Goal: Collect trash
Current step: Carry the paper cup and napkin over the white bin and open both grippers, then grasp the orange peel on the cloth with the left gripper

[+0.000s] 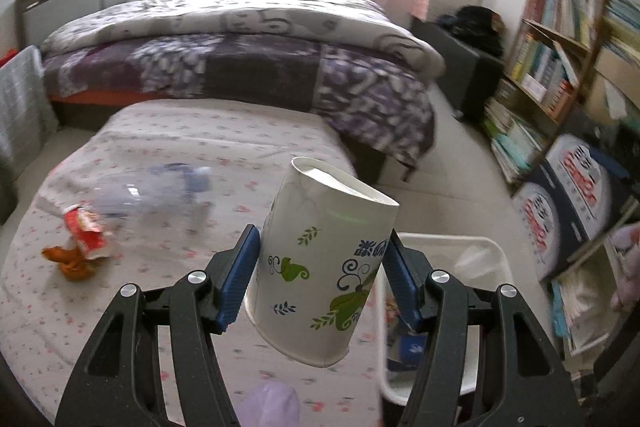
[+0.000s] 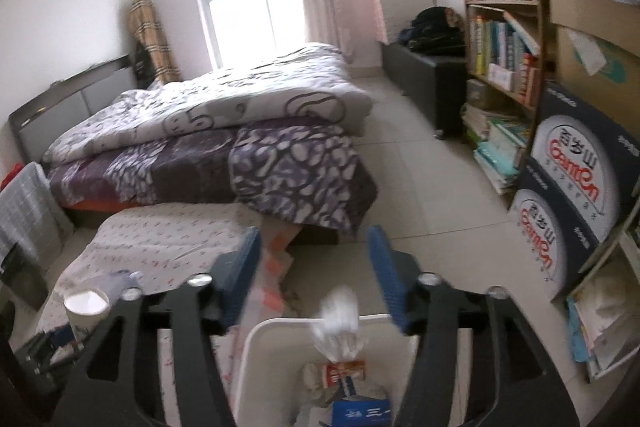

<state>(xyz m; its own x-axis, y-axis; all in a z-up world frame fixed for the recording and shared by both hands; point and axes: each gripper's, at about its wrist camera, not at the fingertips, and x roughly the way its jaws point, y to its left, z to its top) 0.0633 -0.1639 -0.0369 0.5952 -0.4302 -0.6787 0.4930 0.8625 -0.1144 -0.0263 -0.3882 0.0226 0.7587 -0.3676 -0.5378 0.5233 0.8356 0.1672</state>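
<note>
Left hand-held gripper (image 1: pixel 320 259) angled downward, blue pads (image 1: pixel 240 279) pressed against both sides of a paper cup (image 1: pixel 320 267), cup tilted in the grip. Right hand-held gripper (image 2: pixel 316 267) also pitched down, jaws parted, nothing touching the blue pads (image 2: pixel 384 267).

Floral-clothed table (image 1: pixel 192 131); bottle (image 1: pixel 152 193), wrapper (image 1: pixel 86 229).

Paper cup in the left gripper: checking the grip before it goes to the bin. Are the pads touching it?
Touching. The left wrist view shows both blue pads pressed against the paper cup sides, no gap.
</note>
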